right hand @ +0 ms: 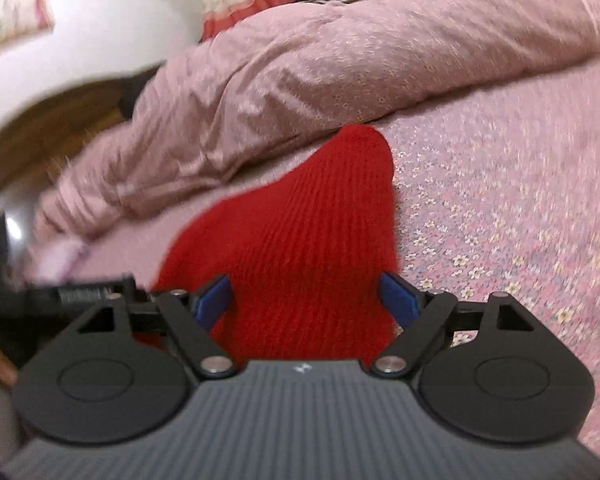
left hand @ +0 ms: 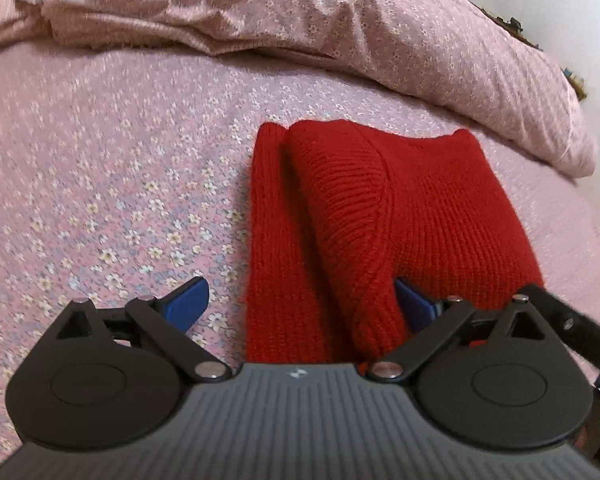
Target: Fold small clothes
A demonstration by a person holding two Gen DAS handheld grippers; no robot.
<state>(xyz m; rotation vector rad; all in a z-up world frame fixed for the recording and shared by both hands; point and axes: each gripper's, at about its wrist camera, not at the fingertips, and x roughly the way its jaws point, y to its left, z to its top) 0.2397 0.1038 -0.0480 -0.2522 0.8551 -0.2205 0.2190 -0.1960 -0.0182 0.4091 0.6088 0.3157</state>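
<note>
Left gripper [left hand: 302, 302]: blue fingers [left hand: 186, 304] spread wide, released; one over the bedsheet [left hand: 100, 184], the other tucked against the near fold of the red knit garment [left hand: 380, 216]. Right gripper [right hand: 304, 300]: blue fingers [right hand: 214, 300] parted to either side of the same red knit garment [right hand: 300, 240], whether touching it cannot be told; view blurred. Garment: folded, lying flat on the bed, a narrower strip along one side, its near end passing between both pairs of fingers. Surroundings: pink floral bedsheet [right hand: 500, 200] under everything; bunched pink duvet [left hand: 340, 20] heaped just behind the garment; wooden bed frame [right hand: 40, 132] and white wall [right hand: 120, 20] beyond.
</note>
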